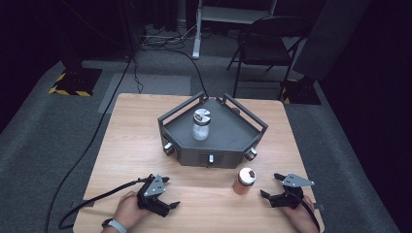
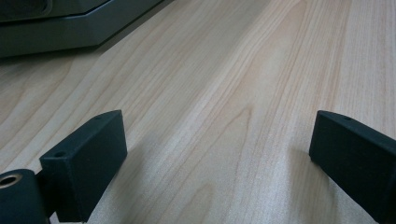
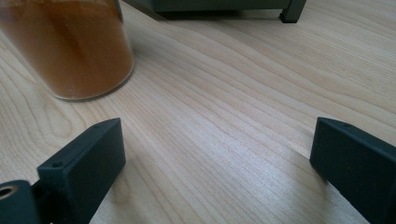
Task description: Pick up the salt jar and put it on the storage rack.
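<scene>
**Watching out for a tipped jar**

Looking from the high view, the orange jar [image 1: 245, 181] stands on the wooden table [image 1: 136, 141], just ahead of the right gripper [image 1: 273, 186] and off to its left side. The right jaws are wide apart with nothing in them. The left gripper [image 1: 169, 193] rests low, well apart from that jar, and its jaws are wide and empty too. Past both grippers sits a dark tray [image 1: 252, 128] with a clear jar [image 1: 201, 124] standing in it. I think a jaw could bump the orange jar on its side and knock it over, since it is tall and stands alone.

Looking from the left gripper view, bare pale wood lies between the open jaws, and the tray's edge [image 2: 56, 35] is far ahead to the left.

Looking from the right gripper view, the orange jar [image 3: 70, 46] is ahead of the left jaw, not between the two. A straight push may hit it instead of catching it.

Around the table, the room is dark, with grey carpet [image 1: 39, 126], a black chair [image 1: 267, 46] and cables [image 1: 97, 131] on the floor.
</scene>
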